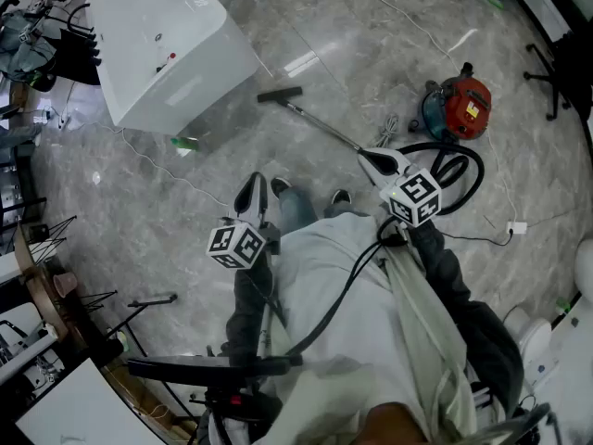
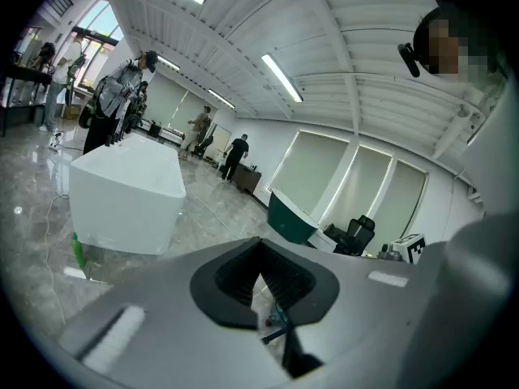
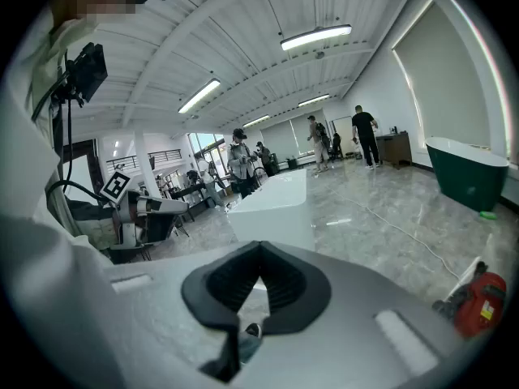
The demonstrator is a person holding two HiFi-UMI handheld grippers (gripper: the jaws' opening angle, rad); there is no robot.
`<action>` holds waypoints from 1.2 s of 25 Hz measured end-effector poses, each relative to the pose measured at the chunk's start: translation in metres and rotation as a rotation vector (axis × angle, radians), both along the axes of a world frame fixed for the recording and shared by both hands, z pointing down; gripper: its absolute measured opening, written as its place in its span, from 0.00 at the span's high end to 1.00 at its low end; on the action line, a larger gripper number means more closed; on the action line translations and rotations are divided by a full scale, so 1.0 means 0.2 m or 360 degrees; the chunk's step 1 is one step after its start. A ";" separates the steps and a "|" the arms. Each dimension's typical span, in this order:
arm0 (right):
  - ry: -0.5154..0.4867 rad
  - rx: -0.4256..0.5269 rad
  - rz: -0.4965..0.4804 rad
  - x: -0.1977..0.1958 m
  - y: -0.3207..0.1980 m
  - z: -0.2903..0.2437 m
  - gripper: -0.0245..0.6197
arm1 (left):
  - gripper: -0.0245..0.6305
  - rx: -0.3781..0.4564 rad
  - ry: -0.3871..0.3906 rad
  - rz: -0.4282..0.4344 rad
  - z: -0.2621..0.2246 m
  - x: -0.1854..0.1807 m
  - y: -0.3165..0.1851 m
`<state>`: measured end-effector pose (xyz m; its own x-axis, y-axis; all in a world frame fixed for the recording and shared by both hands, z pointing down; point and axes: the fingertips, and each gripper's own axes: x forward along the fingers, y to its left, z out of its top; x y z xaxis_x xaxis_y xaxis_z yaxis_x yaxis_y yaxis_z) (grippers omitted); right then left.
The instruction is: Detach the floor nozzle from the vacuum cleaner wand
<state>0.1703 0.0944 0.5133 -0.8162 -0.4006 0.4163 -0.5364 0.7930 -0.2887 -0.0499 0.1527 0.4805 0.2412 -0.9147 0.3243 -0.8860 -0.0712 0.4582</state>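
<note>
Head view: box (image 1: 171, 44), perhaps, near floor nozzle (image 1: 280, 94).

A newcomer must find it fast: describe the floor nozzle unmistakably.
Start at the big white box on the marble floor. Just right of it in the head view lies the floor nozzle. It is the only flat dark bar, capping a thin wand.

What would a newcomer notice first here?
The red canister vacuum cleaner stands on the grey marble floor, upper right in the head view. A thin metal wand lies to its left, ending in the black floor nozzle. A big white box-shaped tub fills the upper left. In their own views, the left gripper and right gripper show jaws shut on nothing.
</note>
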 end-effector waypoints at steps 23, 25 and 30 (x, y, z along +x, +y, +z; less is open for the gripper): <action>-0.0082 0.0107 0.0036 0.06 -0.04 -0.06 0.96 | 0.96 -0.0032 0.0018 0.0040 0.09 0.00 -0.07; -0.0034 0.0055 0.0019 0.01 -0.08 -0.01 0.96 | 0.96 -0.0056 0.0043 0.0017 0.12 -0.04 -0.10; 0.0266 -0.0014 -0.0074 -0.15 -0.18 0.16 0.96 | 0.96 -0.0128 0.0096 0.0008 0.22 -0.20 -0.27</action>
